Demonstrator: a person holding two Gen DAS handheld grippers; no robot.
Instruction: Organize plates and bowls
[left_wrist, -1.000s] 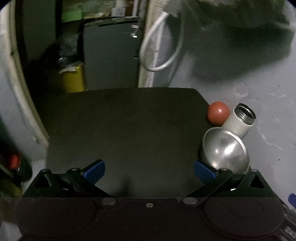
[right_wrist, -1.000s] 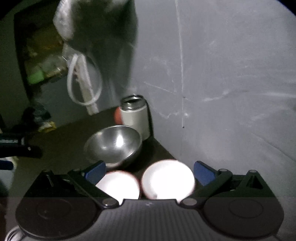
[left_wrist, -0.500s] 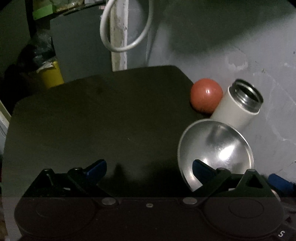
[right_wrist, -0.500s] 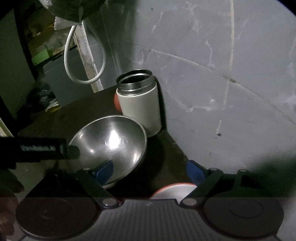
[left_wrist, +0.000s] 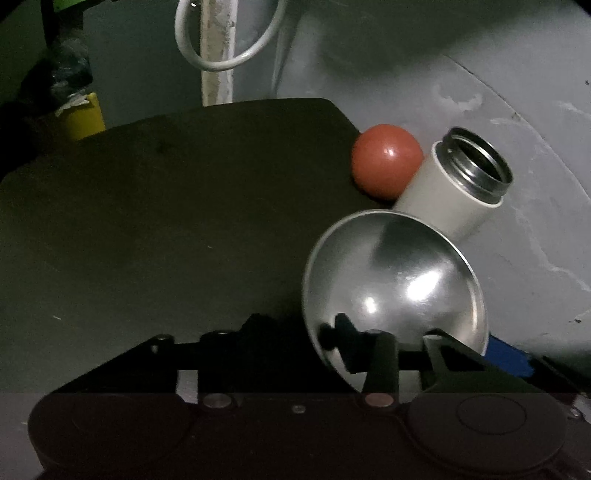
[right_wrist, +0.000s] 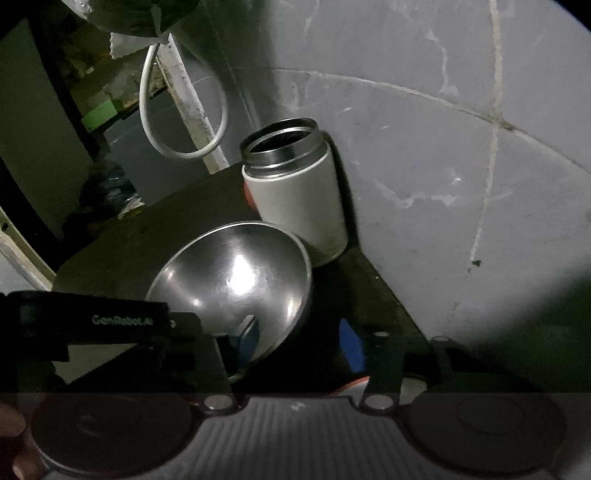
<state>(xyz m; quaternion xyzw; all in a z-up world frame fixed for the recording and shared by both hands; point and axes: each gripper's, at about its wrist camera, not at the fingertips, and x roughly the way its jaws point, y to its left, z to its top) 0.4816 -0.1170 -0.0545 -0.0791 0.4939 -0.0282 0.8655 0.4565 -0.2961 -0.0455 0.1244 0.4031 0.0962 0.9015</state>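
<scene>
The steel bowl (left_wrist: 393, 280) sits tipped at the table's (left_wrist: 147, 221) three-o'clock edge against the white flask (left_wrist: 452, 192), thin, light and slick, best pinched at its near rim, where the left gripper (left_wrist: 295, 332) seems clamped, the right gripper (right_wrist: 299, 343) parted.

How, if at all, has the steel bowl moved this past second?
Yes. The steel bowl has tipped up from flat, its far rim now higher against the white canister.

Dim room, dark table (left_wrist: 155, 206) against scuffed grey wall (right_wrist: 424, 147), white hose loop (left_wrist: 225, 62) hanging behind
</scene>
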